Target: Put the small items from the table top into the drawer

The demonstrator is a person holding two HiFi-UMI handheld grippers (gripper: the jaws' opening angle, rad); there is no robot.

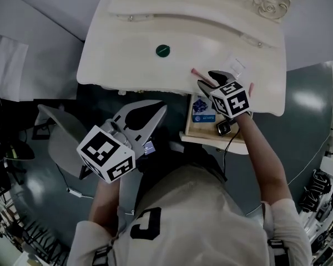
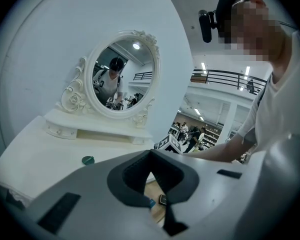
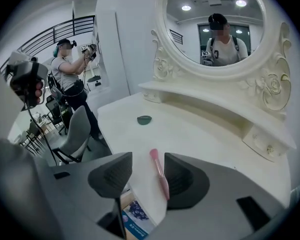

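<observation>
A thin pink stick [image 3: 160,175] lies on the white dressing table [image 1: 127,60] near its front edge. My right gripper [image 3: 146,173] is open and straddles the stick, which lies close to the right pad [image 3: 184,176]; neither pad presses on it. In the head view the right gripper [image 1: 211,80] hovers over the pink stick [image 1: 200,75], above the open drawer [image 1: 195,131]. A small green round item [image 1: 162,50] rests mid-table, also seen as the green item [image 3: 144,119]. My left gripper [image 1: 140,118] is shut and empty, held in front of the table.
The drawer holds a blue packet [image 1: 202,111] and a small black item [image 1: 223,128]. A clear item [image 1: 237,66] sits beyond the right gripper. An oval mirror [image 3: 215,24] stands at the table's back. A grey chair [image 1: 61,133] is at the left.
</observation>
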